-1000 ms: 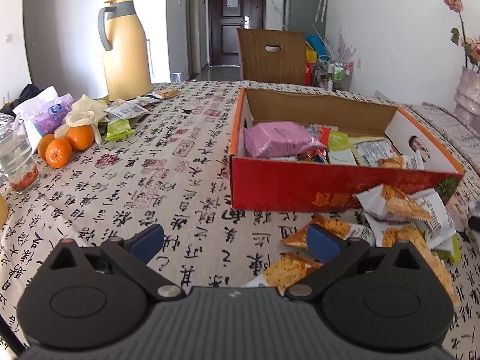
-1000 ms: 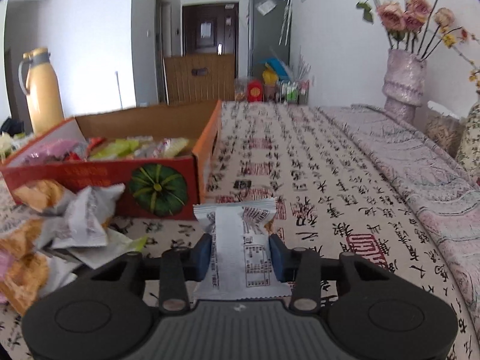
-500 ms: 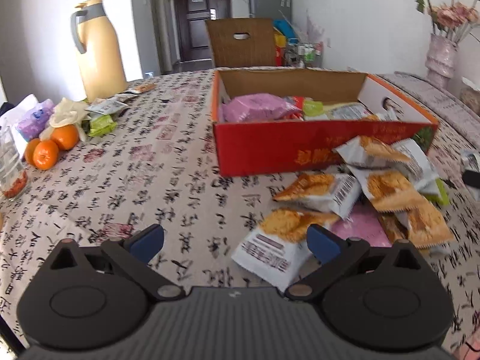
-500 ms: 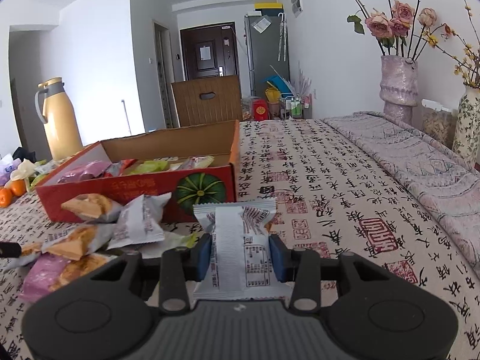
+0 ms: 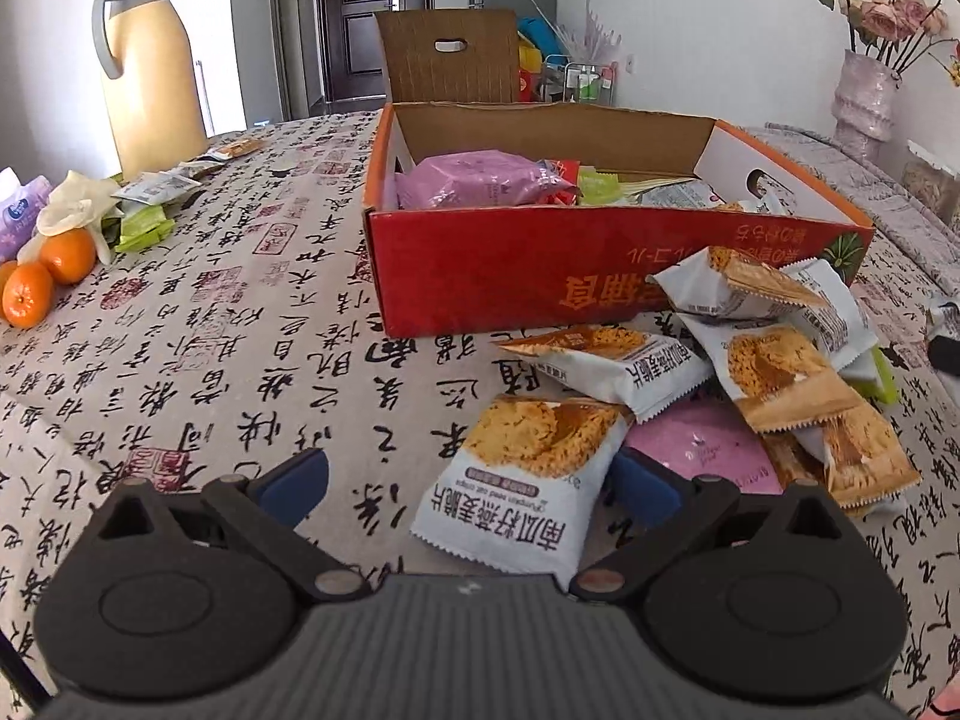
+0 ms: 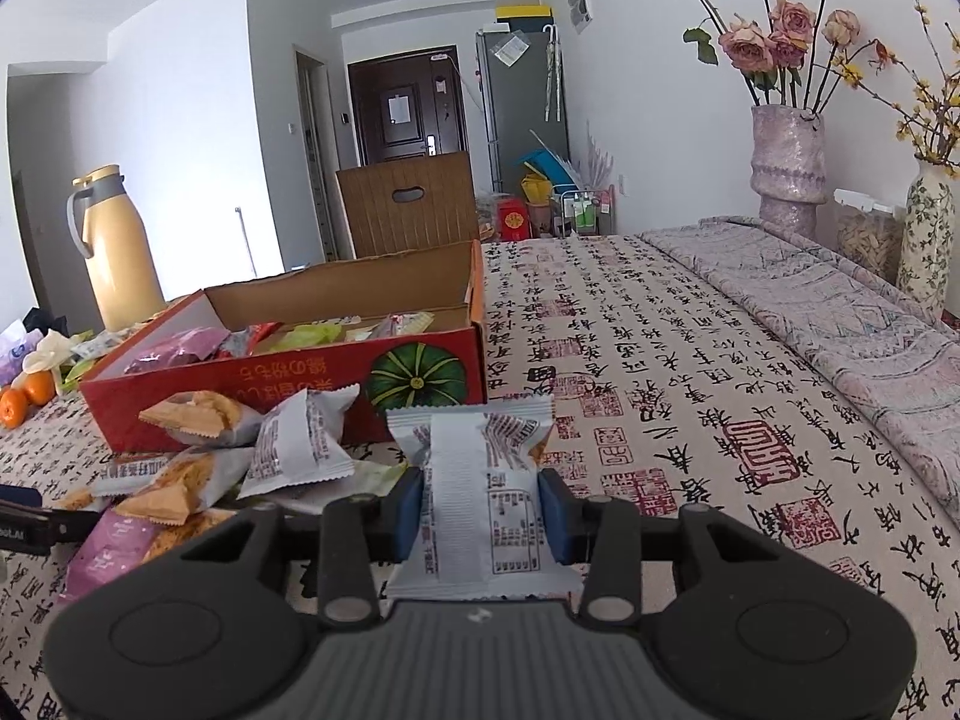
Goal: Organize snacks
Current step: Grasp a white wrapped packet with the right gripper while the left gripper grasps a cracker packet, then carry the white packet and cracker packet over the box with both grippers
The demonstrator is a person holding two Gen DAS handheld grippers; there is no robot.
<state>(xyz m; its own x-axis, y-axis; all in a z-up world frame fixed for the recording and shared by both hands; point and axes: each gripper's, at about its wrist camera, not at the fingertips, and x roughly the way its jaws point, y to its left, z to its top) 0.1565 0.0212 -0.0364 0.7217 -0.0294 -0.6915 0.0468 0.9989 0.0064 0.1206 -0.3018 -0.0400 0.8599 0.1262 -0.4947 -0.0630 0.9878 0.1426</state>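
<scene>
The right hand-held gripper (image 6: 480,507) is clenched on a white snack packet (image 6: 477,492), held upright above the bench (image 6: 690,372). The left hand-held gripper (image 5: 468,486) is released, jaws wide, a pumpkin-seed crisp packet (image 5: 522,480) lying on the bench between them. Beyond it lies a pile of snack packets (image 5: 768,354). Behind the pile stands the red cardboard box (image 5: 510,264), holding more snacks.

snack packet (image 5: 528,480): "南瓜籽燕麦脆片" | "pumpkin seed oat crisps"
</scene>
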